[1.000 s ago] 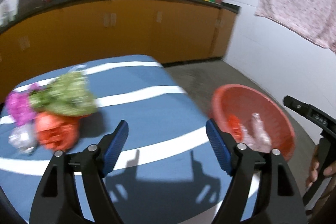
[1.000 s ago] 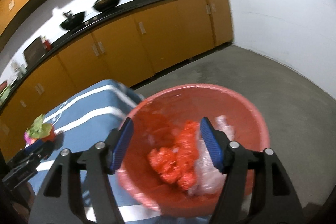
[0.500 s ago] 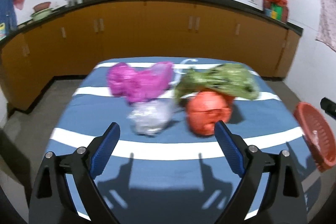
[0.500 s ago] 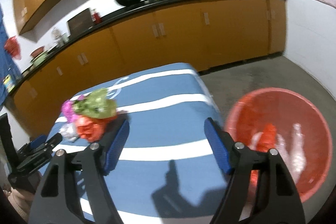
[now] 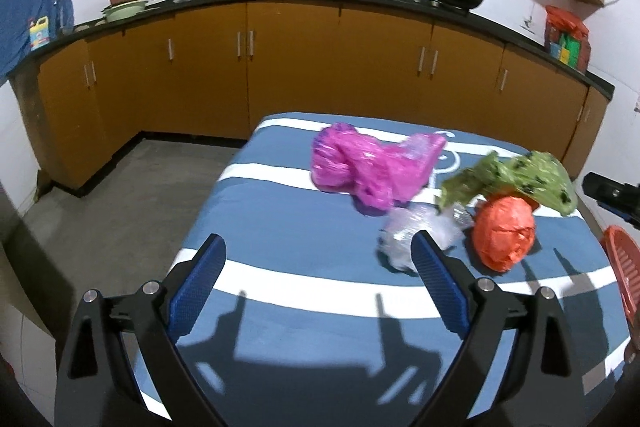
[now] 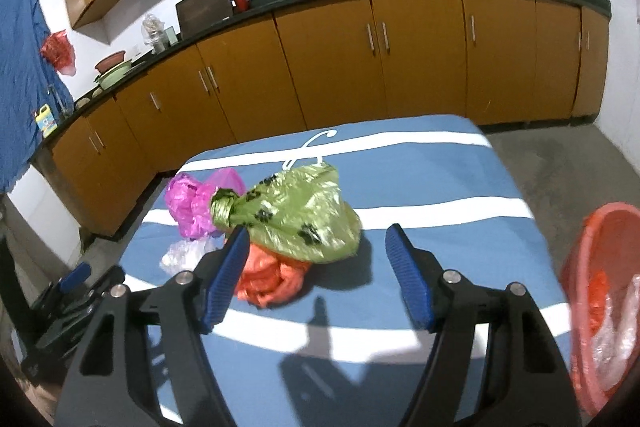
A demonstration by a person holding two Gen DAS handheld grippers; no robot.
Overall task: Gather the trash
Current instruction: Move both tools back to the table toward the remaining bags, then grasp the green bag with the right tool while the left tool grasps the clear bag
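Showing black paw prints (perhaps), green bag (image 6: 298, 217), no legible writing.

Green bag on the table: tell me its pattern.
Black paw prints on the light green bag, clearest in the right wrist view.

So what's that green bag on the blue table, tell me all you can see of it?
The green bag is thin, glossy crinkled plastic printed with black paw marks, twisted into a knot at one end. It lies slumped on top of an orange bag, its knot against a pink bag, on the striped table. Neither gripper touches it.
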